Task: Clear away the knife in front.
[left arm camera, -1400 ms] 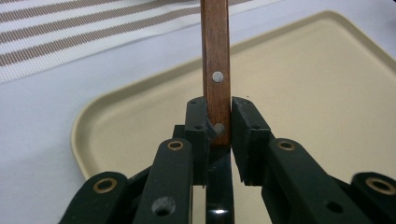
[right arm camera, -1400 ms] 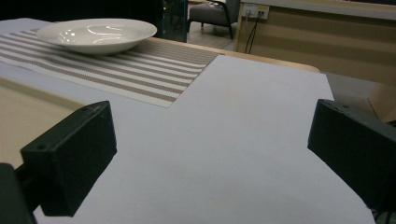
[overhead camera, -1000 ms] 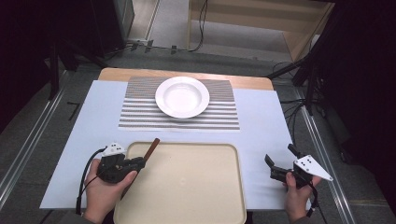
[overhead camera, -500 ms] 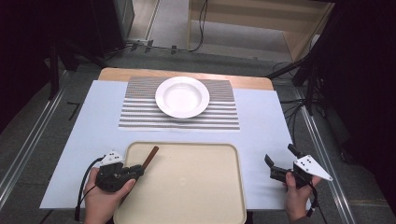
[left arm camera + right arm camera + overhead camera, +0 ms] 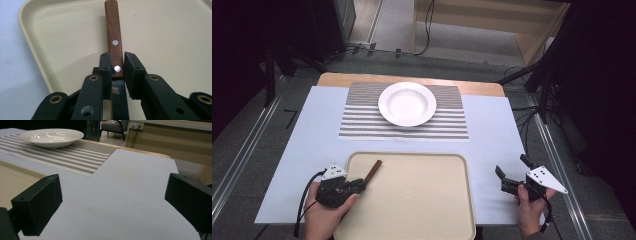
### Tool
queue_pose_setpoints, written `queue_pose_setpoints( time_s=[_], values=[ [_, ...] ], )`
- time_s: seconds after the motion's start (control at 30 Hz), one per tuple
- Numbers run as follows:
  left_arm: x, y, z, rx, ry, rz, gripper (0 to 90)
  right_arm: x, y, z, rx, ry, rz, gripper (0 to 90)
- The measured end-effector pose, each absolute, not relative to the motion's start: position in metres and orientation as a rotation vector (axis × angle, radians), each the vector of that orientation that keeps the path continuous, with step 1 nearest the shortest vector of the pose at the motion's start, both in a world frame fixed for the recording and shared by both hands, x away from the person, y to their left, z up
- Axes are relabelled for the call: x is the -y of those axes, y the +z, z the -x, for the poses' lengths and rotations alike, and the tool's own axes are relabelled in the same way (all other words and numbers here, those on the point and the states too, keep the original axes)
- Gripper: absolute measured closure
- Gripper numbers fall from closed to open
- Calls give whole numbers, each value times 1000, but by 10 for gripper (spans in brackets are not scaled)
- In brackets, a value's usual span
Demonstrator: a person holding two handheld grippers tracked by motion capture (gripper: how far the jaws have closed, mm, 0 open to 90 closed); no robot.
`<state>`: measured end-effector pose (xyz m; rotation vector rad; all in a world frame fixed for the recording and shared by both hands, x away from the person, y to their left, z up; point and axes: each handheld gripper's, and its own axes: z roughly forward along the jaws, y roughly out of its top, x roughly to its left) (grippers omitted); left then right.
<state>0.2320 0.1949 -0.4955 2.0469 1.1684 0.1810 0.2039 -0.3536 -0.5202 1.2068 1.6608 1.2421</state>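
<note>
**Inspector A:** At the near left corner of the beige tray (image 5: 422,200), the left gripper (image 5: 362,184) is clamped on a wooden handle (image 5: 372,171). Confirm?

**Inspector B:** Confirmed. In the left gripper view the jaws stand narrow, pressed to either side of the handle's (image 5: 114,37) near end. Two metal rivets sit in the wood. A dark flat part runs back from the handle between the jaws; what kind of utensil it is, I cannot tell.

**Inspector A:** Position of the handle?

**Inspector B:** It angles away from the gripper over the tray's left portion, its free end near the far left corner. Whether it touches the tray floor, I cannot tell.

**Inspector A:** Right side?

**Inspector B:** The right gripper (image 5: 513,174) sits over the white table cover (image 5: 312,140), just off the tray's right edge. Its jaws are spread wide with nothing between them.

**Inspector A:** Far half of the table?

**Inspector B:** A white plate (image 5: 407,104) rests on a striped placemat (image 5: 357,122), beyond the tray and well apart from both grippers.
</note>
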Motion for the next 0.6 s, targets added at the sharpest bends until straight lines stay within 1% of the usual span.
queue_pose_setpoints(
  time_s=[0.07,0.17,0.2,0.23,0.27,0.33,0.37,0.6],
  values=[
    [-196,-494,-232,-1177,197,-2033,705,354,-520,-204,-1661,1242,-1207,0],
    [-196,-489,-233,-1148,221,-2020,697,354,-520,-204,-1661,1242,-1207,0],
    [-196,-489,-233,-1136,220,-2020,726,353,-520,-204,-1661,1241,-1207,0],
    [-194,-488,-233,-1115,206,-2024,799,353,-520,-204,-1661,1239,-1208,0],
    [-193,-488,-234,-1099,199,-2031,799,353,-520,-204,-1661,1239,-1208,0],
    [-187,-487,-235,-1057,194,-2062,870,353,-520,-204,-1662,1239,-1206,0],
    [-184,-487,-236,-1038,186,-2071,889,353,-520,-204,-1662,1239,-1207,0],
    [-158,-487,-248,-935,193,-2174,895,353,-520,-204,-1662,1240,-1207,0]
  ],
)
